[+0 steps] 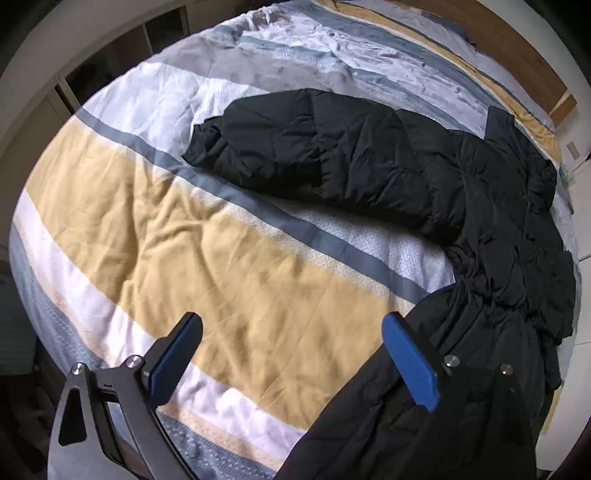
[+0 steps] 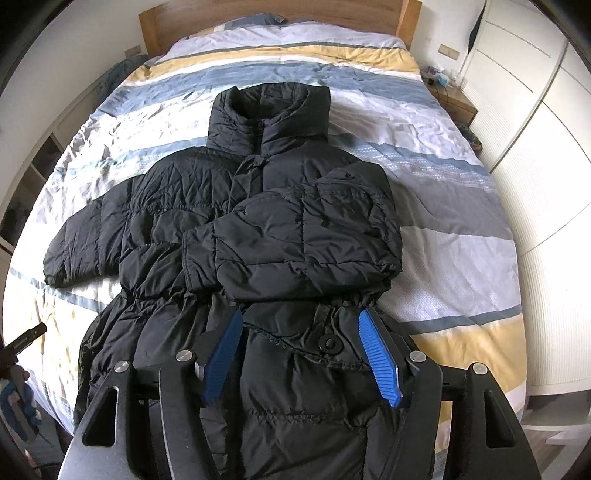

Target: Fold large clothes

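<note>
Blue pads of my right gripper fill the bottom of the right wrist view, jaws spread apart over the lower half of the black puffer jacket. Fabric lies between and under the pads, with a round snap button in the gap, but neither pad presses on it, so I read this gripper as released.

My left gripper sits at the bottom of the left wrist view, jaws wide and empty, over the yellow band of the striped duvet. Its right-hand finger sits at the edge of the jacket hem in the lower right of the frame; I cannot tell whether it touches the cloth.

Beyond the grippers, the jacket lies front-up along the middle of the bed, collar toward the top of the frame. One sleeve is folded across the chest; the other sleeve stretches out flat toward the left edge of the right wrist view, its cuff resting on the duvet.

At the lower left edge of that view, part of a hand-held tool shows, probably the left gripper, though it is too cropped to be sure.

Farther back stands the wooden headboard, with a white wardrobe on the right side.
</note>
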Available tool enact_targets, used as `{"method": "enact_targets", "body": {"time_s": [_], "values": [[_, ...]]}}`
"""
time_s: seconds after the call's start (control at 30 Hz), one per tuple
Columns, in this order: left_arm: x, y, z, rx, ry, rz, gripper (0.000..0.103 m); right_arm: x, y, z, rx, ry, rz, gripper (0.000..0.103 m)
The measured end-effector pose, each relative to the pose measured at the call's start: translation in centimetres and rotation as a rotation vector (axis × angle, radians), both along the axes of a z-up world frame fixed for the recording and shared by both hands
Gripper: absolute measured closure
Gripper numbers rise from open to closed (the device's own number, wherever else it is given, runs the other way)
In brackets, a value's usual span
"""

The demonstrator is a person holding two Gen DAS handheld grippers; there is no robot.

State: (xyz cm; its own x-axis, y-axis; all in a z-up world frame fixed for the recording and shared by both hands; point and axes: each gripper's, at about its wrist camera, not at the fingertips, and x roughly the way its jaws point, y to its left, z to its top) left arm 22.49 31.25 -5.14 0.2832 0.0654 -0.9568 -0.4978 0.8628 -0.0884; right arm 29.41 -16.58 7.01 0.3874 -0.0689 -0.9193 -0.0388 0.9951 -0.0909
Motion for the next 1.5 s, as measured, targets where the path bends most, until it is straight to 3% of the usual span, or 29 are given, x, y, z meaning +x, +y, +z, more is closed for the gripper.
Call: {"method": "enact_targets", "body": {"time_s": [0.17,0.47,0.87,1.07,1.13,1.27,1.4,1.5], "values": [[1.0,2.6,-2.5,-0.088,-0.008,0.073,0.005,0.3,0.7,-0.9,-0.026,0.026,0.011,0.036],[3.3,10.0,-6.9,-0.398,-0.178,0.339,0.005,0.9,0.5,-3.5,-0.042,0.094,-0.024,0.036],[9.3,14.8,-11.2,-0.507,-0.233,0.483,0.006,2.1,-2.5,-4.3,-0.057,0.128,-0.122,0.036],[9.0,16.2,-12.6,-0.600,-0.319,0.607,0.009,2.0,-4.8,-4.7,-0.039,0.132,-0.194,0.036],[8.9,16.6,-12.8,-0.632,-0.352,0.644,0.015,2.1,-5.1,-4.7,-0.033,0.127,-0.200,0.036],[8.9,17.0,-13.0,-0.681,-0.370,0.718,0.044,1.8,-5.2,-4.9,-0.015,0.123,-0.207,0.036],[8.7,16.8,-12.4,-0.688,-0.372,0.719,0.074,1.3,-5.4,-4.8,0.014,0.111,-0.215,0.036],[9.5,16.5,-11.4,-0.674,-0.364,0.688,0.083,0.7,-5.7,-4.5,0.026,0.094,-0.218,0.036]]}}
